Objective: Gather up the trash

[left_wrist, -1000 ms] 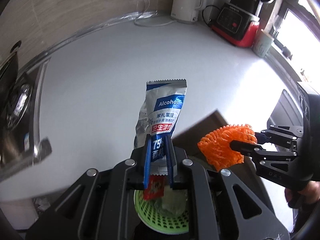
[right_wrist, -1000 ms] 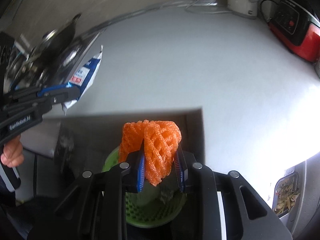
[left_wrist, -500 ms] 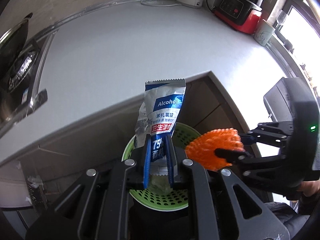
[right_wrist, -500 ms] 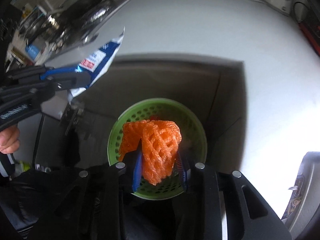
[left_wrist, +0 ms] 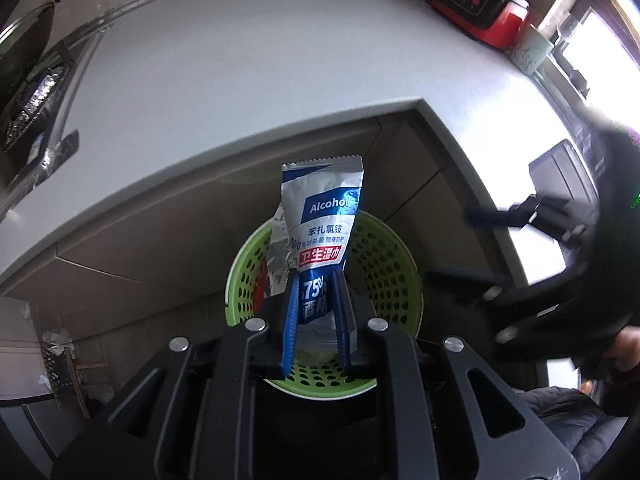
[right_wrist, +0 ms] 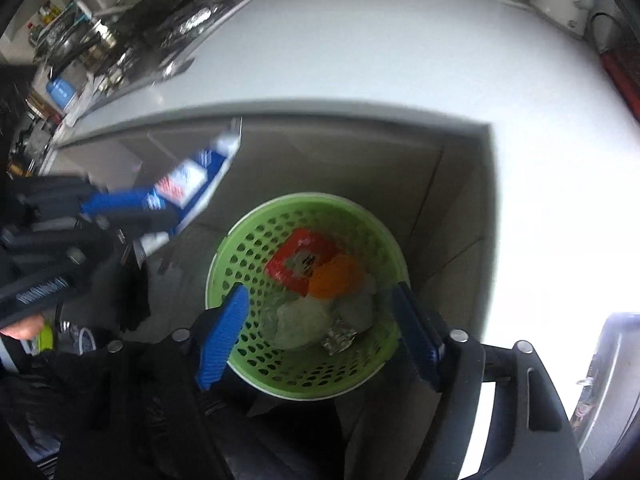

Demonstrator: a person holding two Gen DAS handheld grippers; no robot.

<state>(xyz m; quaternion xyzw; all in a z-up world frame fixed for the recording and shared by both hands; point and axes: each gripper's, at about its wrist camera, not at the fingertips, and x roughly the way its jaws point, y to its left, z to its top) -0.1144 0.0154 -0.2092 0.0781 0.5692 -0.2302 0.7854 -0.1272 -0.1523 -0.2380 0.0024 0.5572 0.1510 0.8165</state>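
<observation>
My left gripper [left_wrist: 314, 276] is shut on a blue and silver alcohol wipe packet [left_wrist: 322, 224] and holds it upright above a green perforated bin [left_wrist: 396, 276] on the floor. In the right wrist view my right gripper [right_wrist: 320, 294] is open wide over the same bin [right_wrist: 248, 248]. An orange foam net [right_wrist: 334, 276] lies inside the bin beside a red wrapper [right_wrist: 300, 262], crumpled pale trash [right_wrist: 304, 316] and a foil scrap [right_wrist: 340, 340]. The left gripper with the packet [right_wrist: 192, 180] shows at the left there. The right gripper [left_wrist: 480, 244] shows blurred at the right in the left wrist view.
The grey counter [left_wrist: 224, 68] wraps around the bin, with cabinet fronts [left_wrist: 160, 240] below it. A stove [left_wrist: 32, 92] is at the far left. A red and black appliance [left_wrist: 476, 4] and a mug [left_wrist: 530, 52] stand at the far right of the counter.
My right gripper has opened and let go of the orange foam net, which now lies in the bin. Both grippers have moved lower over the bin. The left one still holds the packet.
</observation>
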